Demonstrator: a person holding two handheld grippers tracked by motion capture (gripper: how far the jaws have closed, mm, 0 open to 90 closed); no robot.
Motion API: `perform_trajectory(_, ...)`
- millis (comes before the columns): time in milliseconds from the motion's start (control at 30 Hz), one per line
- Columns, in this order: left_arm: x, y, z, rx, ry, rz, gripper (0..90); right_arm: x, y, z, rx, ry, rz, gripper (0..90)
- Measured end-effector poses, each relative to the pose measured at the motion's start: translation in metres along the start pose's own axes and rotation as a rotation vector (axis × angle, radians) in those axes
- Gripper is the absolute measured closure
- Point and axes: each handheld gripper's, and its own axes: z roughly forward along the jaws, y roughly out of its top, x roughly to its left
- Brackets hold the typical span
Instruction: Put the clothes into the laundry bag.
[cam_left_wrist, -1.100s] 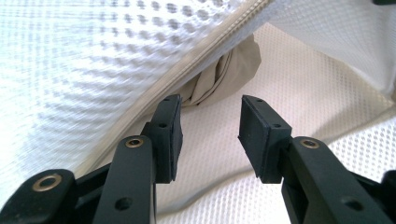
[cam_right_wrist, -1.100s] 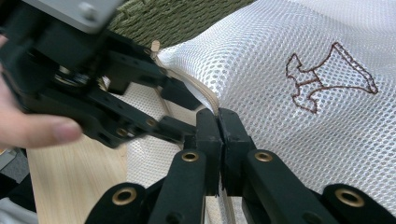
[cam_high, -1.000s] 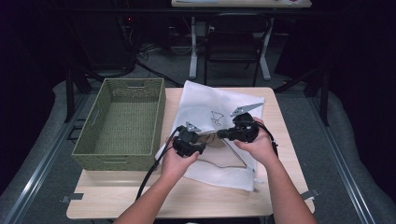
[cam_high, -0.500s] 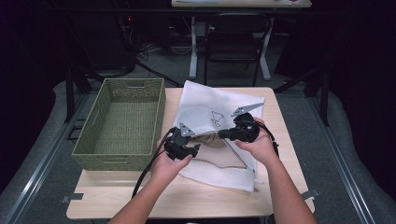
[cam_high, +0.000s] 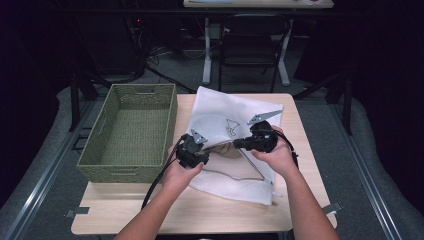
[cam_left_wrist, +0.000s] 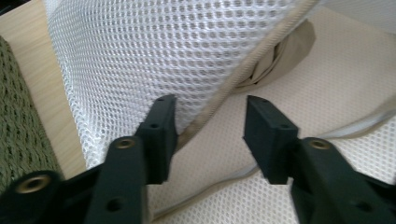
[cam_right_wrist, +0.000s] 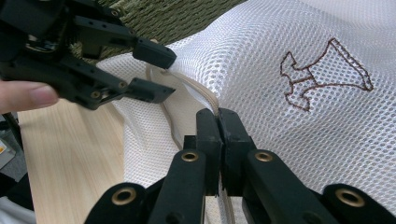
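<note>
We see a white mesh laundry bag (cam_high: 235, 145) lying on a wooden table (cam_high: 210, 215), just right of a green woven basket (cam_high: 131, 132). The right gripper (cam_right_wrist: 218, 116) has its jaws pressed together on the bag's beige corded rim (cam_right_wrist: 205, 95), lifting that edge. The left gripper (cam_left_wrist: 210, 128) stands with its jaws apart astride the same rim (they have just been closing, and the cord runs between them, brushing one pad at most, not pinched). Inside the bag's mouth lies a crumpled tan cloth (cam_left_wrist: 285, 56). Both hands sit close together over the bag's opening.
</note>
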Motion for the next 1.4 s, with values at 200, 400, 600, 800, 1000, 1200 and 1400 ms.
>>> perform_trajectory(200, 0.009, -0.002, -0.001, -0.002, -0.017, -0.016, 78.2, 0.000, -0.001, 0.001, 0.002, 0.001, 0.005, 88.2)
perform_trajectory(400, 0.014, -0.003, -0.006, -0.015, -0.033, -0.021, 86.0, 0.001, -0.001, 0.003, 0.007, 0.002, 0.004, 88.1)
perform_trajectory(600, 0.018, -0.006, -0.011, -0.022, -0.044, -0.018, 86.9, 0.001, -0.001, 0.006, 0.012, 0.008, -0.001, 88.0)
perform_trajectory(800, 0.020, -0.006, -0.013, -0.024, -0.057, -0.030, 87.1, 0.001, -0.001, 0.007, 0.012, 0.013, 0.003, 88.0)
perform_trajectory(1000, 0.023, -0.004, -0.014, -0.014, -0.086, -0.051, 87.7, 0.001, -0.001, 0.006, 0.008, 0.010, 0.000, 87.9)
perform_trajectory(1200, 0.026, -0.003, -0.018, -0.018, -0.108, -0.057, 87.8, 0.000, -0.002, 0.006, 0.004, 0.008, 0.000, 88.0)
perform_trajectory(1400, 0.029, -0.004, -0.027, -0.025, -0.111, -0.049, 87.9, -0.001, -0.002, 0.010, 0.010, 0.013, -0.002, 87.9)
